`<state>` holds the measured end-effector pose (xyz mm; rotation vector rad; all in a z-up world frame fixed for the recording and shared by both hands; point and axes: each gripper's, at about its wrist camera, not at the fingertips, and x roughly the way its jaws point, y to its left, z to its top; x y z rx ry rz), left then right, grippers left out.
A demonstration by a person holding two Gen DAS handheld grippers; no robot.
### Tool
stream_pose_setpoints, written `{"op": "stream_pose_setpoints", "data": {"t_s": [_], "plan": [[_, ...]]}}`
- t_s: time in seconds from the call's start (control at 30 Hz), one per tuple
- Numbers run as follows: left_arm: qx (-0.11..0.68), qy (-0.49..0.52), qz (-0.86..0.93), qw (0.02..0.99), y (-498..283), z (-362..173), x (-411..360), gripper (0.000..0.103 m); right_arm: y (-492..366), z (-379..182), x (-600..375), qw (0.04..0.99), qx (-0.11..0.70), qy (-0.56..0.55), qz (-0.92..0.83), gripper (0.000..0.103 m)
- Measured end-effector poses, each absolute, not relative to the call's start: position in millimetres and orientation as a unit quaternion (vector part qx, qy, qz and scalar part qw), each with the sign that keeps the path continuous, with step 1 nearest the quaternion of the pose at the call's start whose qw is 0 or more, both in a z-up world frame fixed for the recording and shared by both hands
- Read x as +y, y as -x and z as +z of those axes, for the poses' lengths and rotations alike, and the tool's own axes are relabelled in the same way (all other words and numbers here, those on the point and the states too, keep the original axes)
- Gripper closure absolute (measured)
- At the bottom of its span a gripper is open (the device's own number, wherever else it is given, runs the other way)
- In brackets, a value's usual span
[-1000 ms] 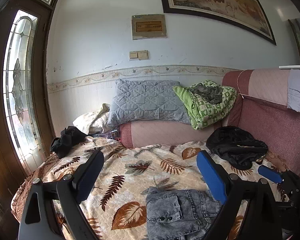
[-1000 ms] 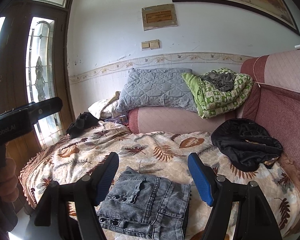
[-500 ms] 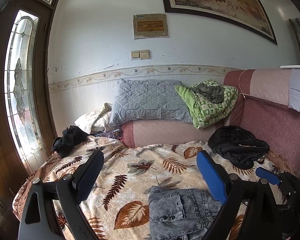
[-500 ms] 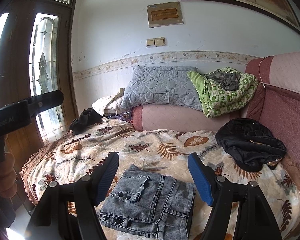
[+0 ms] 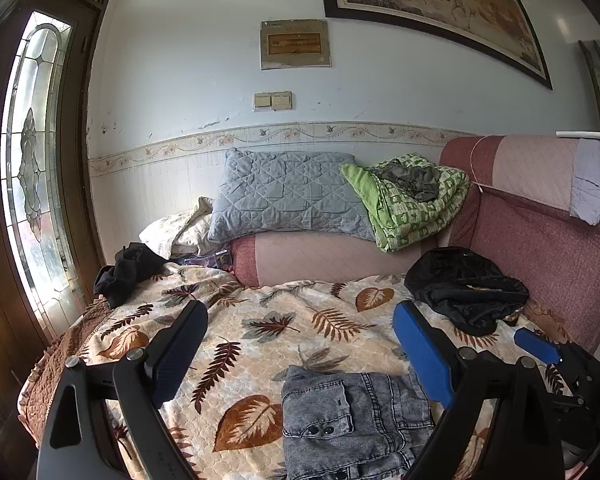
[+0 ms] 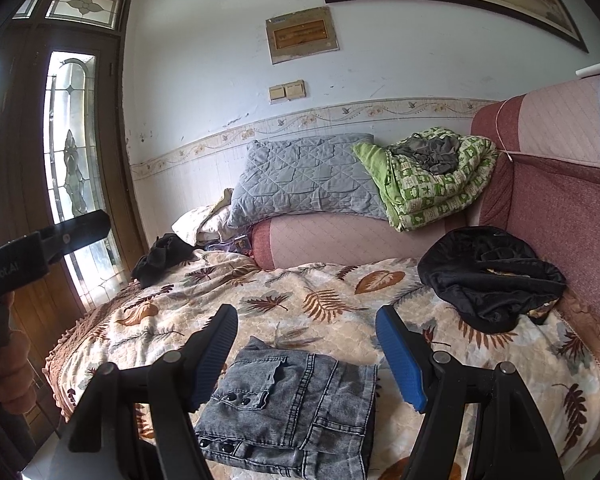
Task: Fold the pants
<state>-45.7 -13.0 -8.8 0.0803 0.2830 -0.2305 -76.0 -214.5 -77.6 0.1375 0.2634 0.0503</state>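
Both grippers back off the folded pants

Over the last second the left gripper (image 5: 298,346) and right gripper (image 6: 306,350) lift slightly, both spread wide and empty; the pants (image 6: 292,404) lie folded on the blanket (image 6: 324,300), so the fold looks done.

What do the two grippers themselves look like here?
Both are black frames with round silver bolts at the joints. Each has two long flat ribbed blue finger pads, e.g. the left gripper and right gripper. The left gripper's black body carries white lettering ending "Robot.AI". No cables are visible.
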Motion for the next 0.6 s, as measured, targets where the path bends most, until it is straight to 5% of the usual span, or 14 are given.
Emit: {"op": "stream_pose_setpoints", "data": {"t_s": [0.6], "plan": [[0.119,-0.031,-0.096,0.988,53,-5,6,0.009,75,-79,-183,0.989,0.139,-0.030,0.040,0.028]]}}
